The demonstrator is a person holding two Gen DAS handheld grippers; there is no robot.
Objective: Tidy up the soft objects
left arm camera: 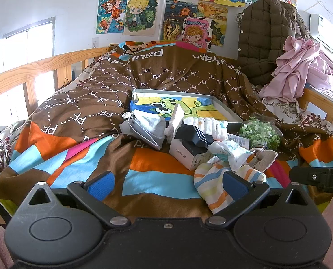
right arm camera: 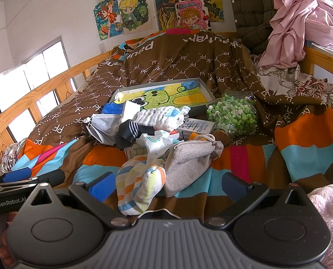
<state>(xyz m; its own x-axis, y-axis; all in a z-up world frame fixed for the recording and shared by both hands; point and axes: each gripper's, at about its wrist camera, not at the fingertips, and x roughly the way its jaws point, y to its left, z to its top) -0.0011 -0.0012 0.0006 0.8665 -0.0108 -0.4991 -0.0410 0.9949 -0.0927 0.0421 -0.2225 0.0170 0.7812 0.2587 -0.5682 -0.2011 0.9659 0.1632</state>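
Note:
A pile of small items lies on the brown patterned quilt [left arm camera: 94, 103]. The pile holds a pastel striped sock [left arm camera: 213, 186] [right arm camera: 139, 186], a grey drawstring pouch [right arm camera: 189, 163] [left arm camera: 265, 157], a black sock with white stripes [left arm camera: 193, 135] [right arm camera: 130, 132], a grey face mask [left arm camera: 144, 127] [right arm camera: 103, 125] and a white folded cloth [left arm camera: 209, 125] [right arm camera: 159, 116]. My left gripper [left arm camera: 167, 185] is open, its right pad beside the striped sock. My right gripper [right arm camera: 167, 186] is open, and the striped sock and pouch lie between its fingers.
A grey tray [left arm camera: 224, 109] [right arm camera: 202, 88] holding a drawing sits behind the pile, with a jar of green paper stars [left arm camera: 259, 133] [right arm camera: 231, 114] to its right. White cartons [left arm camera: 186, 154] [right arm camera: 197, 126] sit among the pile. Wooden rails [left arm camera: 32, 67] run along the left; pink clothes [right arm camera: 301, 29] hang at the right.

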